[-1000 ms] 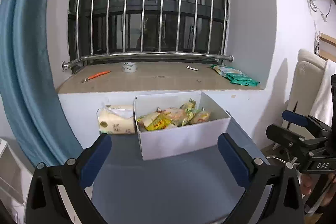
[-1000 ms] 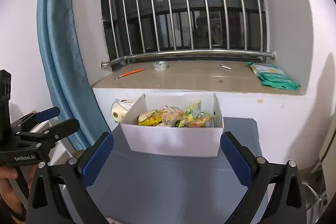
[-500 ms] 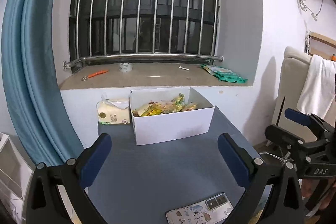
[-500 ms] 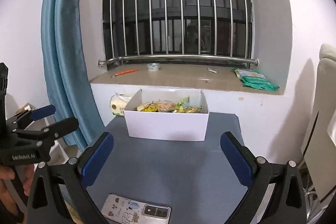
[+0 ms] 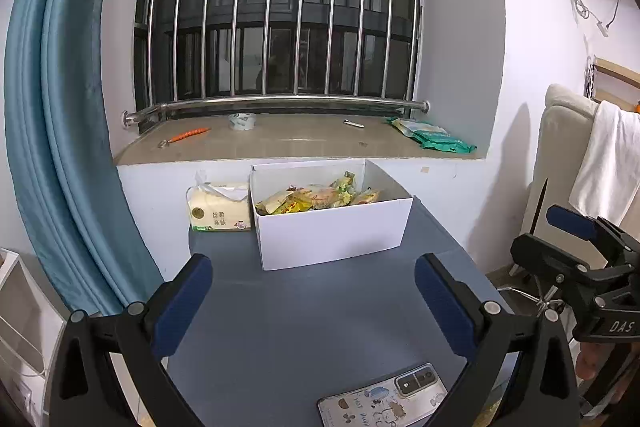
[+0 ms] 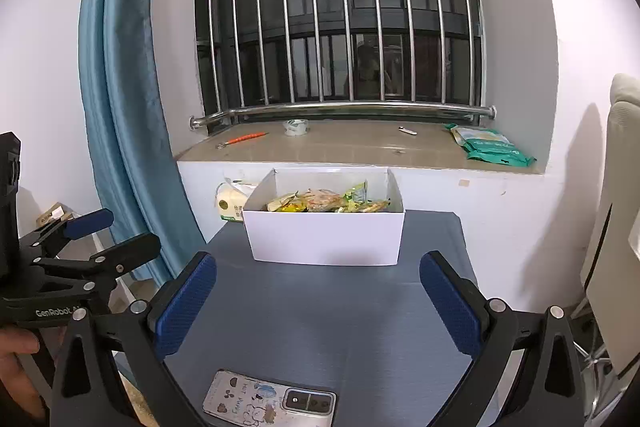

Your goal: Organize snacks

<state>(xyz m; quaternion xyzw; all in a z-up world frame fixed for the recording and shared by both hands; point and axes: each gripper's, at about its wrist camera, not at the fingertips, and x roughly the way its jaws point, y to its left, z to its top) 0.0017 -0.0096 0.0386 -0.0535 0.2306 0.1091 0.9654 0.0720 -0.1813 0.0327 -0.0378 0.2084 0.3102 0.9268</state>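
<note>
A white cardboard box (image 5: 332, 235) stands at the far end of a grey-blue table (image 5: 304, 319), against the wall under the window. Several yellow and green snack packets (image 5: 316, 197) lie inside it. The box (image 6: 324, 237) and the packets (image 6: 328, 203) also show in the right wrist view. My left gripper (image 5: 314, 301) is open and empty, well short of the box above the table's near half. My right gripper (image 6: 318, 301) is open and empty, held back the same way. Each gripper shows at the edge of the other's view.
A tissue pack (image 5: 219, 213) sits left of the box. A phone (image 6: 269, 401) in a cartoon case lies at the table's near edge. The windowsill holds a tape roll (image 5: 242, 121), an orange tool (image 5: 188, 135) and green packets (image 5: 434, 139). A blue curtain (image 5: 60, 147) hangs left.
Both grippers have drawn back from the box, so it looks smaller and farther. The phone at the near table edge has come into view.
</note>
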